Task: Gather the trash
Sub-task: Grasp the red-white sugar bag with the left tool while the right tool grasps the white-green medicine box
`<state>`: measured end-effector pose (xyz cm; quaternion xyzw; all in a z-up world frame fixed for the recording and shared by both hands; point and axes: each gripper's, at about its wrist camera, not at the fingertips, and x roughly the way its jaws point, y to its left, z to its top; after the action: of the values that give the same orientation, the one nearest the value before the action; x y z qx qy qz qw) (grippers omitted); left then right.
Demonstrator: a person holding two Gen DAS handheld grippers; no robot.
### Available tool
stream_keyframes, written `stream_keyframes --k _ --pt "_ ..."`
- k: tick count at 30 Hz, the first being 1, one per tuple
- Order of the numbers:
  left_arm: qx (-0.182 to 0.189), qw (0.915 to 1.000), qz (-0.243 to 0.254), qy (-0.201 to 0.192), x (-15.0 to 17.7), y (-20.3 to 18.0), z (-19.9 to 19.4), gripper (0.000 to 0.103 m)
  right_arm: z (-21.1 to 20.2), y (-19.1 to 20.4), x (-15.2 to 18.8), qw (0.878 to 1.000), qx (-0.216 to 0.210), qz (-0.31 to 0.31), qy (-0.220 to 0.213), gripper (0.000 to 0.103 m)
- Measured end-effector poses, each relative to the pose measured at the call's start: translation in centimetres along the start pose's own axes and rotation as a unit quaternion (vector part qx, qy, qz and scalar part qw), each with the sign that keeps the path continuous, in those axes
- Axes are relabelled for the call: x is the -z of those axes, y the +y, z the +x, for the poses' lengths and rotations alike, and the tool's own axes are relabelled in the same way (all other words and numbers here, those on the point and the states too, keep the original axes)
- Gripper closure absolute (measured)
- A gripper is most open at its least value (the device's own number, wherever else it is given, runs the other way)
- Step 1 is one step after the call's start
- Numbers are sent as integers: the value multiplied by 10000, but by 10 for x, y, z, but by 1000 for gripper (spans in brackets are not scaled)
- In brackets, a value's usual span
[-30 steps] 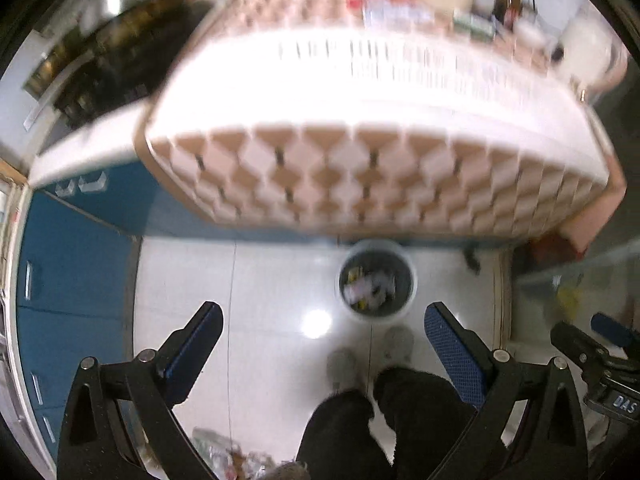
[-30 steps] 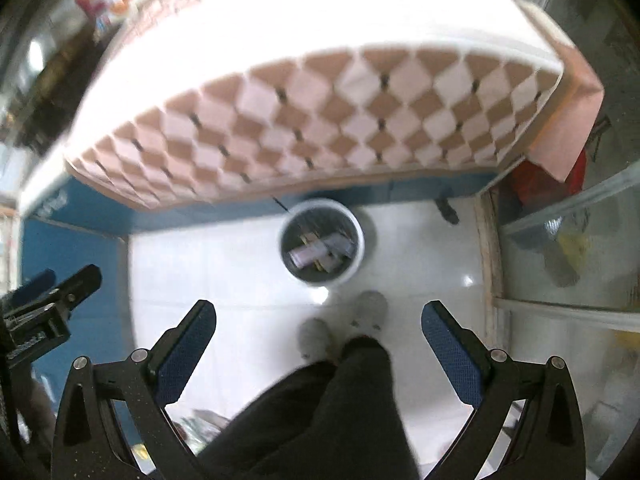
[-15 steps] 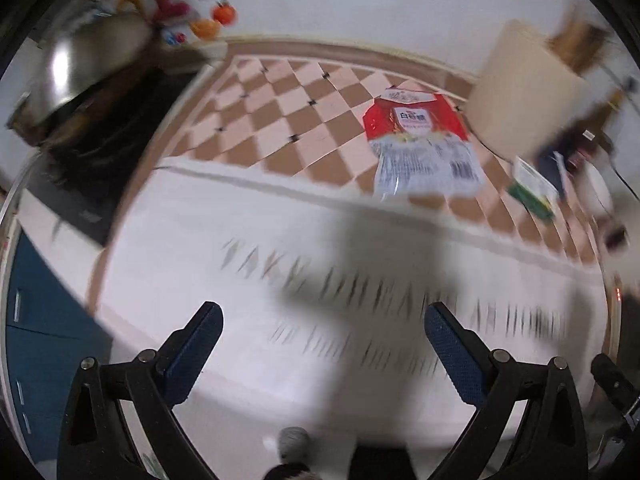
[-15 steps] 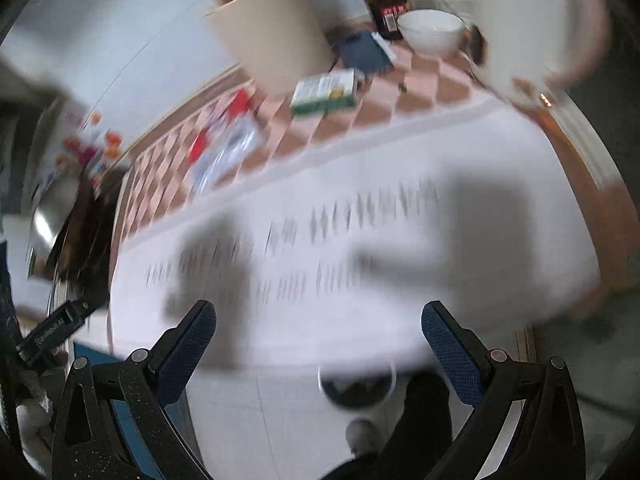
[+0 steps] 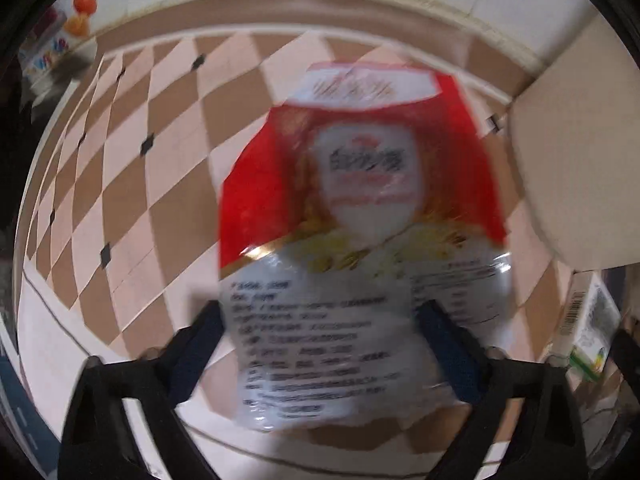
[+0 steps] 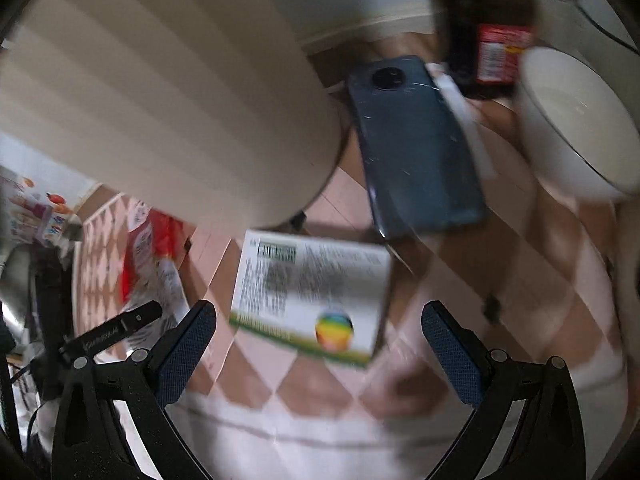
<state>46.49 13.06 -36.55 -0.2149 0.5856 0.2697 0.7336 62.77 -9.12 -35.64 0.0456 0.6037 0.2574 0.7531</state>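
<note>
Two grippers, both w/ jaws spread wide, holding nothing. Vs 0.5 s ago: cream ribbed container (image 6: 168,92) now fills the right view, checkered cloth (image 5: 132,184) much closer. Left gripper (image 5: 322,346) has closed in on red/clear plastic wrapper (image 5: 360,216), lying flat between its fingers. Right gripper (image 6: 320,354) now straddles white-green carton (image 6: 310,300), dark phone (image 6: 412,148) just beyond.
</note>
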Motion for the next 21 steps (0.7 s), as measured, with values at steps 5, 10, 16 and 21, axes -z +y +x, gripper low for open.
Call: stream_keyframes --k 5,10,16,21 --pt "-399 9988 -163 -226 5 14 -19 98 31 22 -4 9992 362 -148 117 0" --pt "-298 9984 -268 -389 26 33 -48 99 40 41 3 9956 861 -383 -29 1" --pt "-175 9932 -133 -1140 66 40 -126 100 18 31 24 9979 440 -366 -314 5" --pt "14 9894 -42 -1455 97 49 -171 100 -18 18 52 9986 72 -209 -485 5"
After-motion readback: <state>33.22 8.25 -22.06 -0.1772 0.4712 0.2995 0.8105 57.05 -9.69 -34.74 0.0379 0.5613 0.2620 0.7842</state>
